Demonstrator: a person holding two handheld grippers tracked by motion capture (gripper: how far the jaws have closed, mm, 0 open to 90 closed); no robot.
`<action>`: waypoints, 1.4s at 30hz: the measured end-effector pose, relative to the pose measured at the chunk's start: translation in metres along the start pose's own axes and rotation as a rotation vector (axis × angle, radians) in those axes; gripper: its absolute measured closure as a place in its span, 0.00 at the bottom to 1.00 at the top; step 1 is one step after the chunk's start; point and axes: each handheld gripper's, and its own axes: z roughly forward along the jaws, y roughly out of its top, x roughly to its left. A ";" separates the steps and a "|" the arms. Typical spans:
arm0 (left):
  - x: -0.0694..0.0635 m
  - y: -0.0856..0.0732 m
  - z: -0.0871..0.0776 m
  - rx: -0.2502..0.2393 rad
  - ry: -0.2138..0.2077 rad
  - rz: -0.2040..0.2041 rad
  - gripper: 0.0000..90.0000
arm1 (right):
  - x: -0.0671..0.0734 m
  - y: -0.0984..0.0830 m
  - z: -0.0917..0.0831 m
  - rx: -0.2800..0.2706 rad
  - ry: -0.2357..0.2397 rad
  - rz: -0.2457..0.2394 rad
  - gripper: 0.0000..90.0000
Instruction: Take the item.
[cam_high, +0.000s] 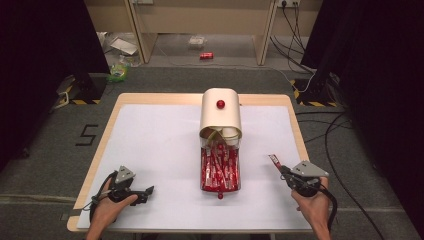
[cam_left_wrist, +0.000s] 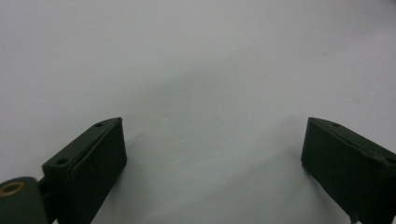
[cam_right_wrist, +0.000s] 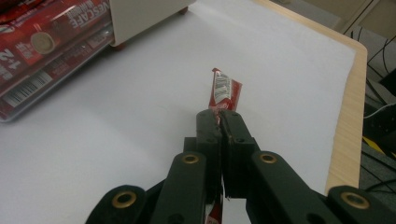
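Your counter (cam_high: 150, 150), a pale wooden top under a white sheet, carried a cream, round-topped dispenser box with a red knob (cam_high: 220, 117) at its far middle. A clear drawer tray packed with red coffee stick sachets (cam_high: 220, 170) stood pulled out of that box toward you, a small red knob at its near end. In the right gripper view the nearest packs (cam_right_wrist: 42, 42) read "NESCAFE" and "1+2", with a barcode along one edge.

Your right hand-held gripper (cam_high: 283, 170) sat to the right of the tray, above the white sheet near the counter's right edge. Its jaws were pressed together on a single red and white coffee stick sachet (cam_right_wrist: 224, 91), pinching it at about the middle, so that one end stuck out past the tips and the other showed below the jaws. The print on that sachet was too small to read. The sachet was well apart from the tray.

Your left hand-held gripper (cam_high: 145, 192) lay low at the near left of the counter, its jaws spread wide with bare white sheet between them.
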 end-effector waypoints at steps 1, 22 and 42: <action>0.000 0.000 0.000 0.000 0.000 0.000 0.07 | -0.001 -0.001 0.001 -0.001 -0.001 0.002 0.97; 0.000 0.000 0.000 0.000 0.001 0.002 0.07 | -0.011 -0.012 0.013 0.049 -0.013 0.022 0.97; 0.000 0.000 0.000 0.001 0.000 0.000 0.07 | -0.014 -0.019 0.022 0.086 -0.004 0.038 0.96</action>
